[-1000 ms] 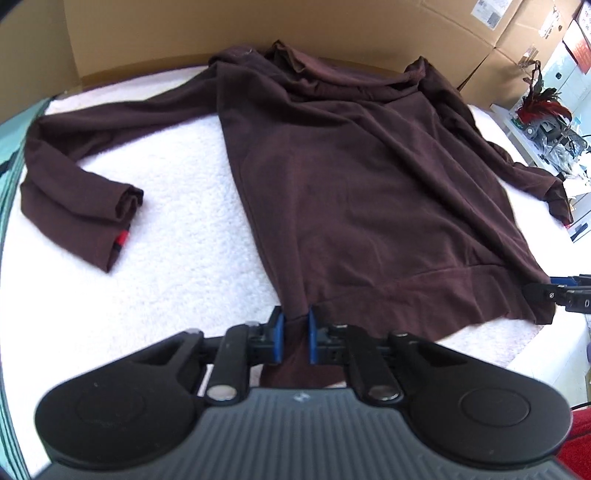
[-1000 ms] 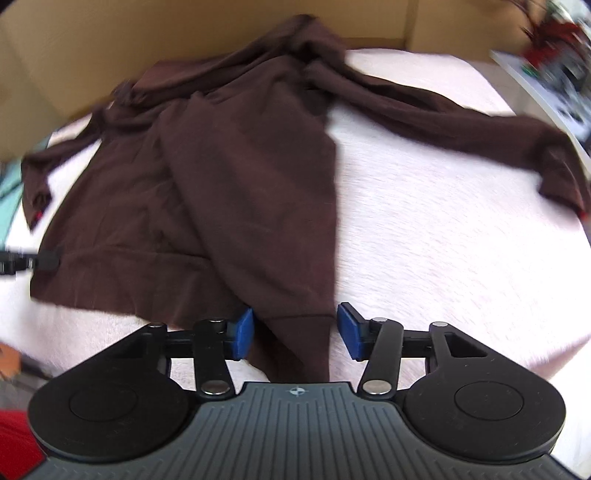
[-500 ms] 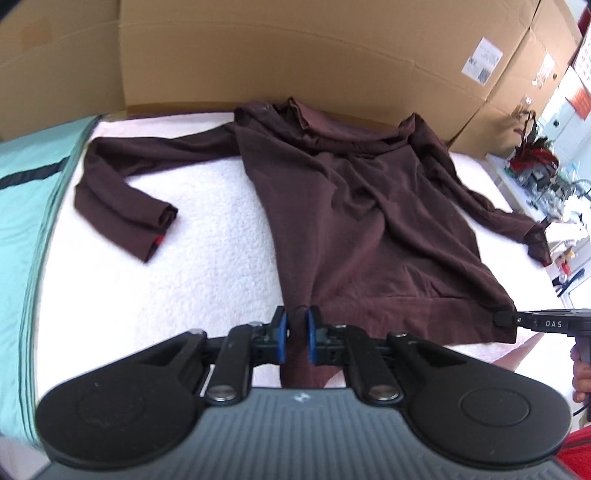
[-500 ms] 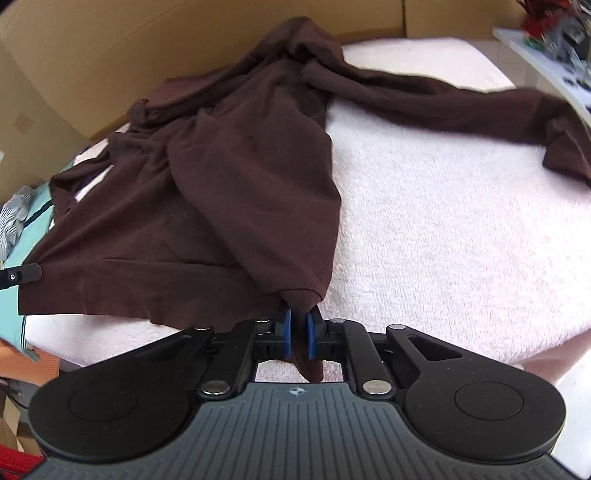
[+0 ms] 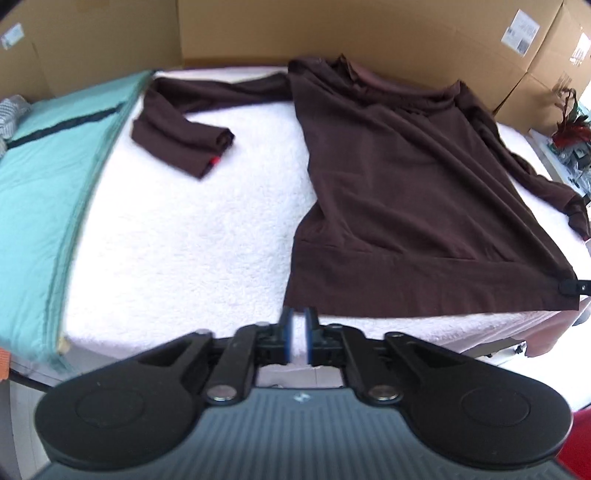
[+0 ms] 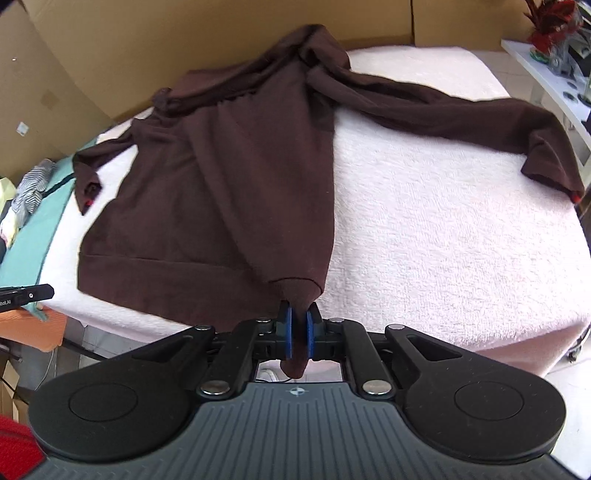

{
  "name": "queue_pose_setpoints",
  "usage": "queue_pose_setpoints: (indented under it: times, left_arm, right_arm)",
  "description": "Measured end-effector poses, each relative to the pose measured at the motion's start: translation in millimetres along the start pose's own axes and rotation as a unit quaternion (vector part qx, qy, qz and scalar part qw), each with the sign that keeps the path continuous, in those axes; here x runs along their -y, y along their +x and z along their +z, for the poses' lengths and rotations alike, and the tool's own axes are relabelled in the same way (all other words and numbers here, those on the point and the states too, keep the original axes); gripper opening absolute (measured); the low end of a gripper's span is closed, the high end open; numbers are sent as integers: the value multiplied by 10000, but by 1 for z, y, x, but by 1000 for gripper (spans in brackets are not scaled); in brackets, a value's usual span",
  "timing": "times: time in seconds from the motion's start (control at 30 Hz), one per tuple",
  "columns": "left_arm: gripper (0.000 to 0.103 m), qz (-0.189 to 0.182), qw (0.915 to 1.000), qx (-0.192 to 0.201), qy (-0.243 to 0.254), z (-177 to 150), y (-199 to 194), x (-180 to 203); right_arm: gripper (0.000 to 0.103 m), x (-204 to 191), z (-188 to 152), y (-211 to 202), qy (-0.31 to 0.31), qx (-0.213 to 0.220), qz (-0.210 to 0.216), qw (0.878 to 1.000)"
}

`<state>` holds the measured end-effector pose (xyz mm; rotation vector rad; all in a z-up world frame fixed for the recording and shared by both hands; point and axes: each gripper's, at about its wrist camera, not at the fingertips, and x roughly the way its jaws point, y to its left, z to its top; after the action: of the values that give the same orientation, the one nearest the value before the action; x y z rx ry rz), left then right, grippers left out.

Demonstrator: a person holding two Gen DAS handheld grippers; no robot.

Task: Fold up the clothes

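The right gripper (image 6: 299, 325) was clamped on a bunched hem corner of the dark brown long-sleeved sweatshirt (image 6: 236, 177), its blue pads (image 6: 289, 332) pinching the cloth, a tail of which hung down between them. The left gripper (image 5: 299, 325) had just been opening: its jaws stood slightly apart with nothing between them, just off the near left corner of the hem. In the left wrist view, the tip of the right gripper (image 5: 570, 286) showed at the hem's far right corner.

The sweatshirt (image 5: 406, 177) lay spread on a fluffy white towel-covered table (image 5: 184, 240), collar toward the large brown cardboard boxes (image 5: 332, 29) behind it. One sleeve (image 5: 177, 140) lay doubled back to the left, a small red tag at its cuff; the other sleeve (image 6: 480, 114) stretched out to the right. A teal cloth (image 5: 40, 192) with a dark stripe covered the table's left edge.
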<state>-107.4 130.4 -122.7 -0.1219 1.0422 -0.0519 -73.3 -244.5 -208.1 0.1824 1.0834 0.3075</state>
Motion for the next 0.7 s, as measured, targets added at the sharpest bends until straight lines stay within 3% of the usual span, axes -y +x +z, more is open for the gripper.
queue_pose_setpoints:
  times: [0.03,0.07,0.13,0.27,0.33,0.37,0.4,0.43,0.6,0.7]
  left_arm:
    - [37,11,10000,32,-5,5,7,-1]
    - [44,49,9999,144,-19,10,11,-1]
    - [69,15,9995,290,-77,20,21,-3]
    - [70,-262,9993,-113,-238,33,49,-1]
    - [63,-136,9997,-206,-41,34,61,7]
    - [52,-24,9999,-81,112,33,60,13]
    - [33,-64,9997,-79,215,33,60,18]
    - [4,-113,9997,-85,221,33,58,21]
    - [0,-338,9992,20,194,25,27,32]
    - [0,-939,9936,447,-441,18,-15,19]
  right_arm:
    - [8,1,0,3,-12,-36,-8,10000]
    - [8,1,-1,5,-26,-64,-21,10000]
    - [8,2,-3,8,-47,-104,-55,9999]
    - [9,5,-4,12,85,-147,-74,9998]
    - [9,6,-5,14,110,-161,-81,9998]
    - [9,5,-5,14,126,-147,-87,9998]
    - [9,5,-5,15,155,-131,-96,9997]
    - [9,5,-6,15,192,-111,-112,9997]
    - [9,9,-4,8,488,-38,27,9988]
    - [8,15,-2,-4,811,28,493,9955]
